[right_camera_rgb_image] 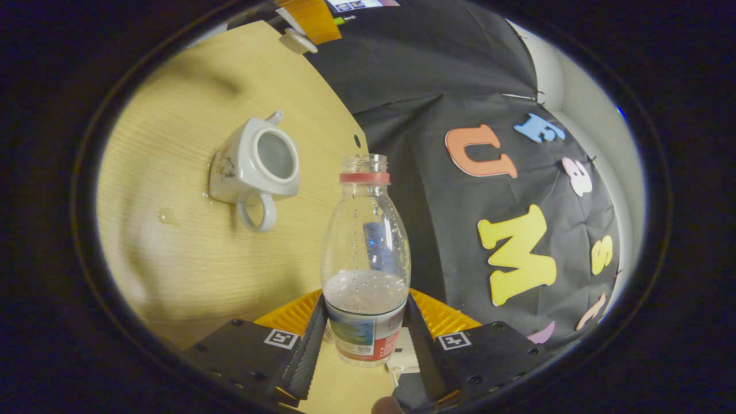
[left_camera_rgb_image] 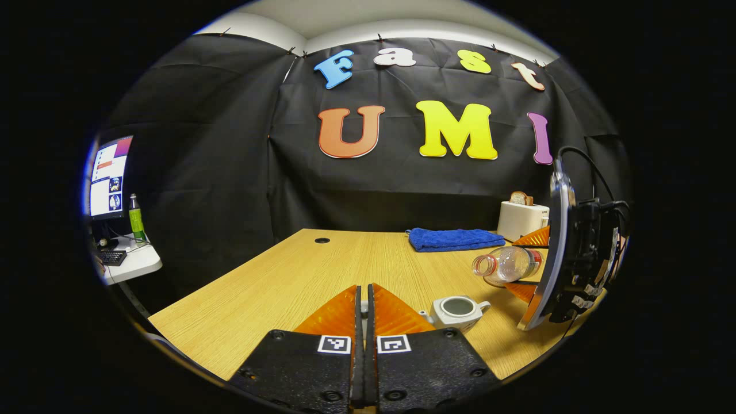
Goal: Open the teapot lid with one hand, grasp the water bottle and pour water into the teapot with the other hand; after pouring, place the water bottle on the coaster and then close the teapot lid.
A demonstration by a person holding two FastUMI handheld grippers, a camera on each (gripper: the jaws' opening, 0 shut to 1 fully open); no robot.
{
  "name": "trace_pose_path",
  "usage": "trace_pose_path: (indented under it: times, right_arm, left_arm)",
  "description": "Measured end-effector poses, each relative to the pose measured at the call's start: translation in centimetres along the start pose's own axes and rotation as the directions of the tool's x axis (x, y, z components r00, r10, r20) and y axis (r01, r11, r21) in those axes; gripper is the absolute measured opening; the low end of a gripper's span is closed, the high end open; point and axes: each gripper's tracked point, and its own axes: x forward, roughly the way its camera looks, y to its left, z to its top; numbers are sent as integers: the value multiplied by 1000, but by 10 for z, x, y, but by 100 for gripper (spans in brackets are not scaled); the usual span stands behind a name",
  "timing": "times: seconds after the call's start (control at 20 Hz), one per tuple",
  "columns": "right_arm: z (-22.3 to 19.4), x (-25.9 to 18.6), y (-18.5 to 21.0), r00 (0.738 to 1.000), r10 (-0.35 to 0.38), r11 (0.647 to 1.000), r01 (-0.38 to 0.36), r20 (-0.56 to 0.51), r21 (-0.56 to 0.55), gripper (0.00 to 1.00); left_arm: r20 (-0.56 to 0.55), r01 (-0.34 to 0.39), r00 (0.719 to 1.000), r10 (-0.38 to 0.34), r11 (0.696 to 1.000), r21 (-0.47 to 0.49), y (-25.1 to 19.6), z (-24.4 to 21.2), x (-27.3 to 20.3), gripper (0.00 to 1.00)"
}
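The right gripper (right_camera_rgb_image: 365, 339) holds the water bottle (right_camera_rgb_image: 366, 259) by its lower body, one finger pressed on each side of the label, and the bottle's long axis runs straight forward from the gripper, neck and open mouth farthest from it. In the left gripper view the same bottle (left_camera_rgb_image: 507, 265) lies tipped nearly level above the table (left_camera_rgb_image: 276, 287), its mouth pointing toward the left gripper's side and a little down. The teapot (right_camera_rgb_image: 256, 164) stands on the table with its top open and no lid on it; from the right gripper it sits ahead and off to the left of the bottle's mouth, well apart from the neck and not in line with it. The water in the bottle sits toward the gripped end, away from the neck. A few drops of water lie on the wood near the teapot's base. So pouring seems to turn on swinging the mouth sideways until it sits over the opening. The left gripper (left_camera_rgb_image: 363, 313) has its fingers drawn close together around something small between them, probably the lid, though I cannot tell what it is. From that gripper the teapot (left_camera_rgb_image: 457, 310) lies just ahead and to the right.
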Motion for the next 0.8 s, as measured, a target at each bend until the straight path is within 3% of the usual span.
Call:
trace_pose_path:
  times: [0.2,0.5,0.8]
  right_arm:
    - [6,-1,-5,999,-46,993,48,22,-112,74]
    - [19,0,-4,997,-52,976,62,50,-210,74]
    - [23,-4,-14,993,-96,932,115,74,-344,72]
  left_arm:
    - [5,-5,1000,5,1000,-16,7,2,-1,3]
    - [9,-4,1000,5,1000,-18,8,4,-1,3]
    - [13,0,1000,0,1000,-11,8,6,-5,3]
